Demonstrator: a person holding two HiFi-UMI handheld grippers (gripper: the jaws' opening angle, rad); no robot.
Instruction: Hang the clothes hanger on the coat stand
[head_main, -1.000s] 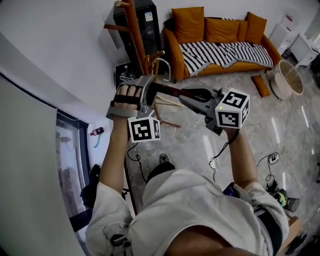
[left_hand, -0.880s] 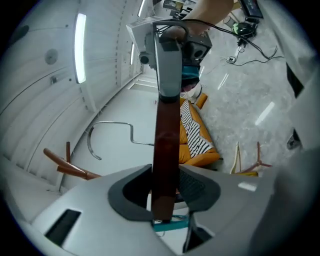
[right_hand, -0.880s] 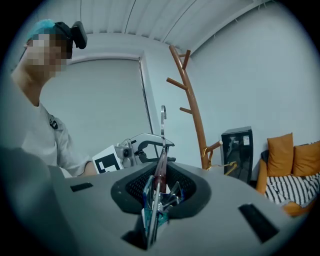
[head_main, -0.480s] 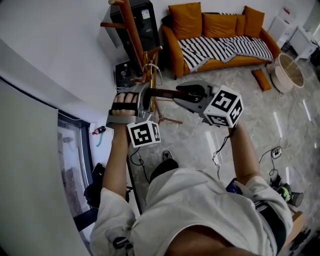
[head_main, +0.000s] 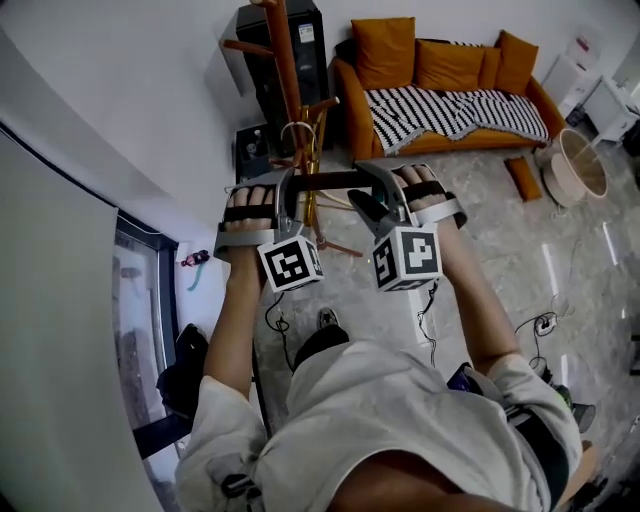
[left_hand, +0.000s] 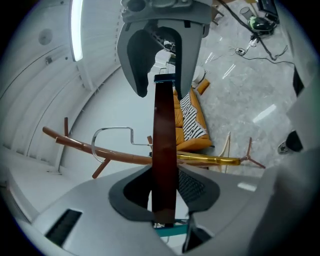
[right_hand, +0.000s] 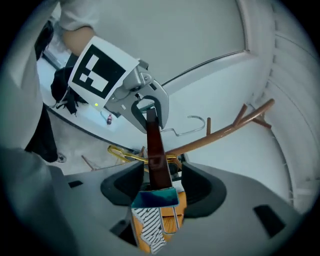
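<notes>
While the left gripper (left_hand: 165, 182) clamps one end of the clothes hanger (head_main: 325, 181), we log the right gripper (right_hand: 159, 175), jaws just opening, slack around the other end, beside the coat stand (head_main: 287, 70); basket (head_main: 575, 160): head view only.

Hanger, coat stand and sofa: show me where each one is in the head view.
hanger (head_main: 335, 181), head view, middle of its dark wooden bar.
coat stand (head_main: 287, 70), head view, its upright wooden pole.
sofa (head_main: 385, 50), head view, its left orange back cushion.
</notes>
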